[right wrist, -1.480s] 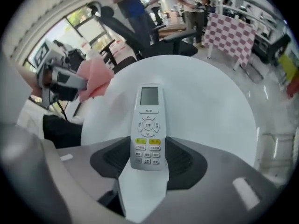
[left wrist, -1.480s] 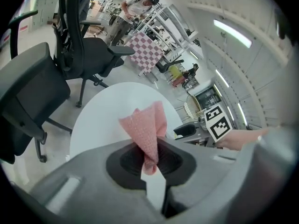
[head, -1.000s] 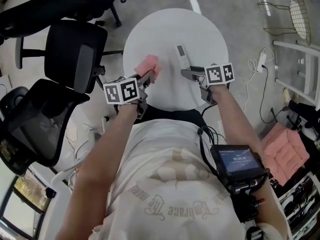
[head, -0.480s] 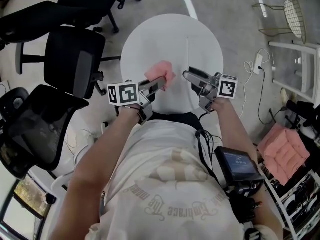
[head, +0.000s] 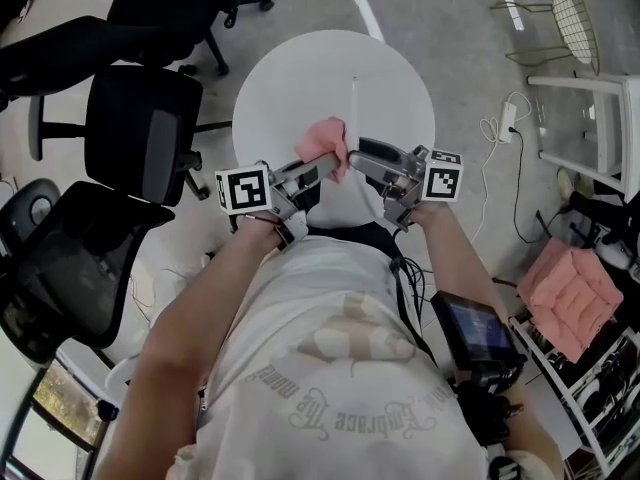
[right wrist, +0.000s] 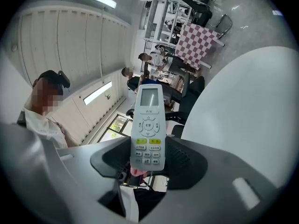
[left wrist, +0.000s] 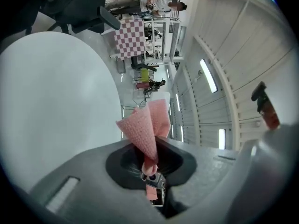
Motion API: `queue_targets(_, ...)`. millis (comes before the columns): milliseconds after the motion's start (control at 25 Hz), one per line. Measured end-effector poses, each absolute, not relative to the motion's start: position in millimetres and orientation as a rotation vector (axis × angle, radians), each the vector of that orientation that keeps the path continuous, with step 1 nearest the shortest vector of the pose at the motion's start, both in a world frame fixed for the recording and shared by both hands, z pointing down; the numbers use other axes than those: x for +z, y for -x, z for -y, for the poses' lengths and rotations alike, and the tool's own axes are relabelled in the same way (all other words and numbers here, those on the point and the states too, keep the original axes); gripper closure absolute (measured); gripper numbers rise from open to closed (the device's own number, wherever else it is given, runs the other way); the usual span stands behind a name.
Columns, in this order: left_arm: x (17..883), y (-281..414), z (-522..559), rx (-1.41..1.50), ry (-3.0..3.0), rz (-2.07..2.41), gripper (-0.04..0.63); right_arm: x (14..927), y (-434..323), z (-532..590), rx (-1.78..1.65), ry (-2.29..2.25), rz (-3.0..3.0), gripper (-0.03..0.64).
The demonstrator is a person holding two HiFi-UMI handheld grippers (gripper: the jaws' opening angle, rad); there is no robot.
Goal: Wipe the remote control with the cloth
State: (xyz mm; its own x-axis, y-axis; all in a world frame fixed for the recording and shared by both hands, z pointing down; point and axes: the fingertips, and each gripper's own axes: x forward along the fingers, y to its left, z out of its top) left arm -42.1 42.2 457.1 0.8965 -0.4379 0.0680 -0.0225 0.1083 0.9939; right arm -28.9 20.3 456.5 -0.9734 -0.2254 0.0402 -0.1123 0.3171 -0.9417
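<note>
Remote control (right wrist: 147,127) lettering illegibly small

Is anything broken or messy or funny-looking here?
Nothing looks wrong. The remote control is whole and sits straight in the right gripper. The pink cloth is just bunched up in the left gripper. Nothing is spilled on the white table.

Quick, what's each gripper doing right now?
Left gripper: shut on the pink textured cloth.
Right gripper: shut on the white rectangular plastic remote control.
</note>
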Motion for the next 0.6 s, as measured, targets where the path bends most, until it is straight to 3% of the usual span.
queue_targets(600, 439, 70, 6, -0.423, -1.540, 0.474, 0.557, 454, 40, -67, -1.791, 0.109, -2.609, 0.377)
